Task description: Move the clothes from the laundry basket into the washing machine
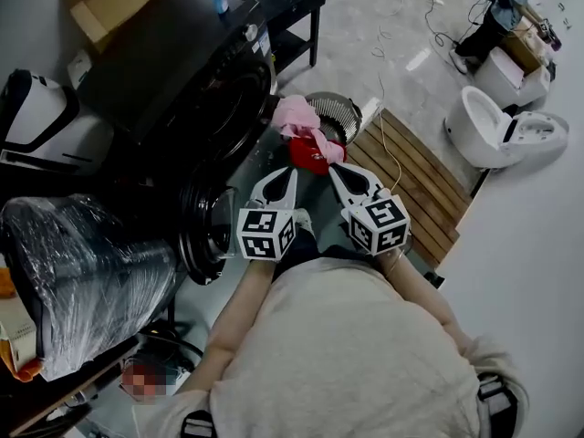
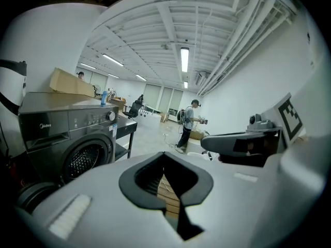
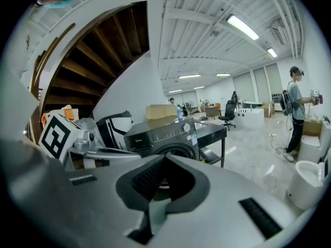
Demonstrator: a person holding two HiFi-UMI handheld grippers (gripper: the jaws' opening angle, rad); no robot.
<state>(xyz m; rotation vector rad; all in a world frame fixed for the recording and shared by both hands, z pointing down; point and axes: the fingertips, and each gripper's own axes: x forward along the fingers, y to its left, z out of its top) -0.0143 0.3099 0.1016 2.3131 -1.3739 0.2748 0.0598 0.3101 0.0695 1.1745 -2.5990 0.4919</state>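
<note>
Right: left hand-held gripper [image 1: 289, 172] and right hand-held gripper [image 1: 335, 168] are both pinched together, empty. The clothes [image 1: 301, 128] sit heaped in the laundry basket [image 1: 345, 108] just ahead. Go in closed and you'll likely shove the pile over the rim. The washing machine [image 1: 173, 62] door [image 1: 206, 237] hangs open on your left, so that side is tight. The right side looks roomier.

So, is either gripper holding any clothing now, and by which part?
Nothing is held. Left gripper and right gripper are both shut with nothing between the jaws; the clothes lie ahead at the basket.
</note>
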